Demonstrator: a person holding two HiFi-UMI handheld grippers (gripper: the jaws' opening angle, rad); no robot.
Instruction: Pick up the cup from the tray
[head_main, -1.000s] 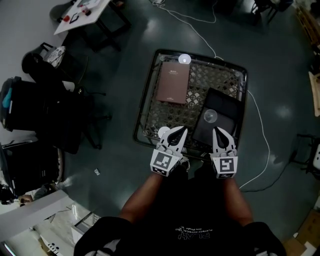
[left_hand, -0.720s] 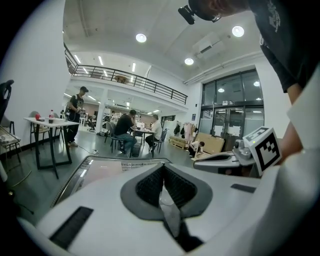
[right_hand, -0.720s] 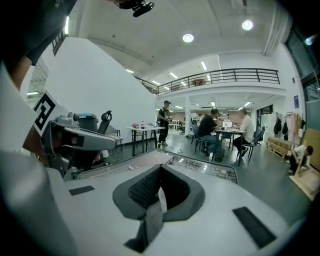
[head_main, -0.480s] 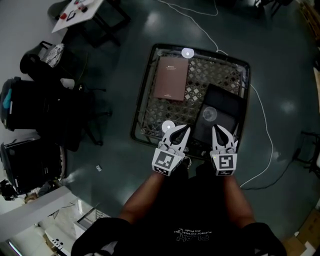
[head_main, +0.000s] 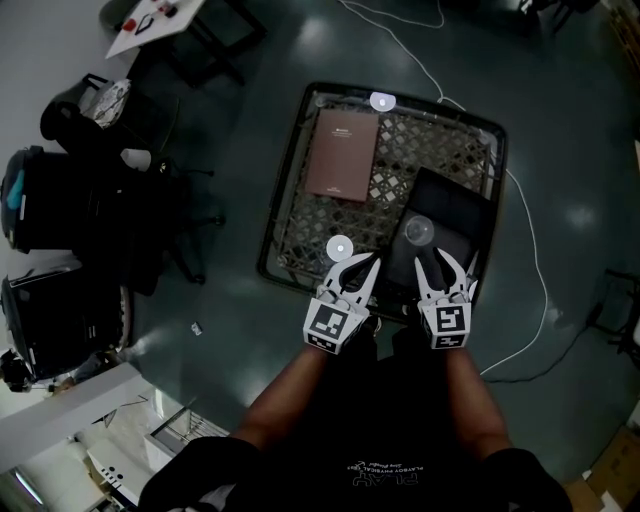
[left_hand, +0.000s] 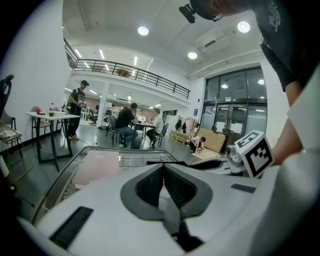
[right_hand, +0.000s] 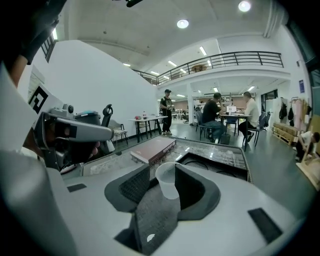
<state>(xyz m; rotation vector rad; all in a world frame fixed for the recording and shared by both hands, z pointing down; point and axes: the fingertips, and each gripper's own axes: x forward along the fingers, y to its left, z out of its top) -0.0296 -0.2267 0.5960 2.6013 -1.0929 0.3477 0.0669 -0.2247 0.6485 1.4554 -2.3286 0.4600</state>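
A small clear plastic cup (head_main: 419, 231) stands upright on a black tray (head_main: 455, 210) at the right of a glass-topped table. My right gripper (head_main: 442, 258) hovers at the tray's near edge, just short of the cup, and its jaws are opening. In the right gripper view the cup (right_hand: 168, 180) shows between the two jaw tips of this gripper (right_hand: 164, 170), with no pad pressing on it. My left gripper (head_main: 360, 264) hangs over the table's near rim, left of the tray, shut and empty (left_hand: 163, 167).
A brown book (head_main: 343, 155) lies on the table's far left part. The table has a dark rim (head_main: 288, 190) and two round white discs (head_main: 339, 248). A white cable (head_main: 528, 270) runs over the floor at right. Dark chairs and bags (head_main: 90, 220) stand at left.
The right gripper's jaws have spread apart from shut. Both grippers have stayed at the table's near edge, and the cup has not moved.
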